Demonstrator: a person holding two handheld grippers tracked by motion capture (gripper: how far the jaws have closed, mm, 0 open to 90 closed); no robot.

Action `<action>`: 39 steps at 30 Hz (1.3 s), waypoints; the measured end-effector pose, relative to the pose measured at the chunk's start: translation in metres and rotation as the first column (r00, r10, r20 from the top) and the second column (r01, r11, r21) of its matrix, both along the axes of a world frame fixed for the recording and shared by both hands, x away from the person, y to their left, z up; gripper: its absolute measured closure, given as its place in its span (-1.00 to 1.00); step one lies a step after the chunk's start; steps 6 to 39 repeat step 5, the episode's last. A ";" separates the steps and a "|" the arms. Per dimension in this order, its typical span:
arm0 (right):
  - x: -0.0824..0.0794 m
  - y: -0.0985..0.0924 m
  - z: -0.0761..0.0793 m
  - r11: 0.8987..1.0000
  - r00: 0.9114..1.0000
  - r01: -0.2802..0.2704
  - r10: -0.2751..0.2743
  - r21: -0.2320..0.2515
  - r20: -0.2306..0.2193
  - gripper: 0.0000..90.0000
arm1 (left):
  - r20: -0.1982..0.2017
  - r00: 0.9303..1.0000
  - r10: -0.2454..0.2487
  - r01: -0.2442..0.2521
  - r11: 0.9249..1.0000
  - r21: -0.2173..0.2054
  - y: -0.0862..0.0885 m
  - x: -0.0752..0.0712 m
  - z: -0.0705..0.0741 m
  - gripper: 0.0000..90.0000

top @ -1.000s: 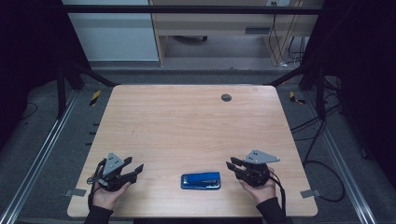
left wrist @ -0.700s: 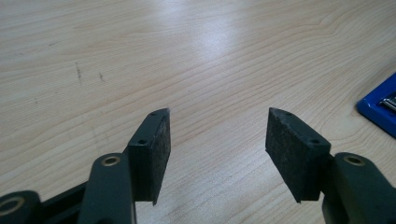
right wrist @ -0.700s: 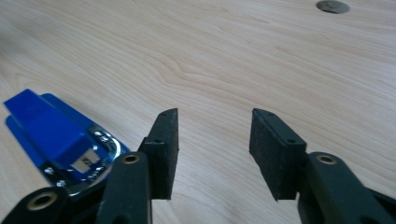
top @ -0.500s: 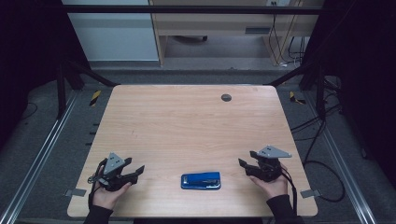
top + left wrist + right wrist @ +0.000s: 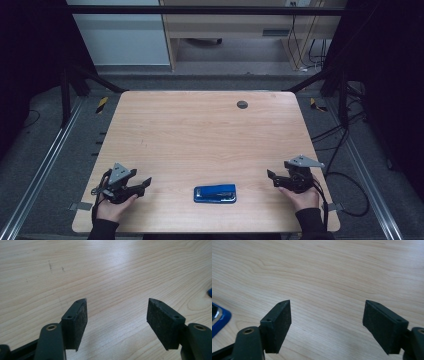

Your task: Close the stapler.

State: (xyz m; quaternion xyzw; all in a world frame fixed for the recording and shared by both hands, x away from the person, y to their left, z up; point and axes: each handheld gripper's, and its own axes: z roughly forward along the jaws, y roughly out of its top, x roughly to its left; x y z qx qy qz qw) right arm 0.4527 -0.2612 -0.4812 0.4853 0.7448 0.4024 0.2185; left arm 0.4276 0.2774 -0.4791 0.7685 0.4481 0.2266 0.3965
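- High view: blue stapler [image 5: 215, 193] flat on the wooden tabletop [image 5: 200, 135] near its front edge, between both grippers, touching neither.
- Left gripper [image 5: 142, 183] low over the front-left corner, held in a hand [image 5: 111, 207]; fingers [image 5: 76, 322] spread wide, nothing between.
- Right gripper [image 5: 270, 176] near the front-right corner, well apart from the stapler; fingers [image 5: 277, 323] spread, empty.
- Small dark round grommet [image 5: 242, 104] at the far edge.

The table [image 5: 200, 135] is evenly lit from overhead, its surroundings dark. Soft glare marks the wood ahead of the left gripper [image 5: 117, 311]. The high view is slightly soft.
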 end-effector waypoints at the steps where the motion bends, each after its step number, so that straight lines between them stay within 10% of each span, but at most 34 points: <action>1: 0.001 -0.002 -0.001 1.000 1.000 0.006 -0.006 -0.001 -0.004 -0.50 | -0.003 1.000 0.000 0.000 1.000 -0.001 0.001 0.000 0.000 -0.27; 39: 0.002 -0.008 -0.004 1.000 1.000 0.026 -0.026 -0.008 -0.013 -0.54 | -0.009 1.000 0.006 -0.006 1.000 0.000 0.003 0.002 -0.001 -0.27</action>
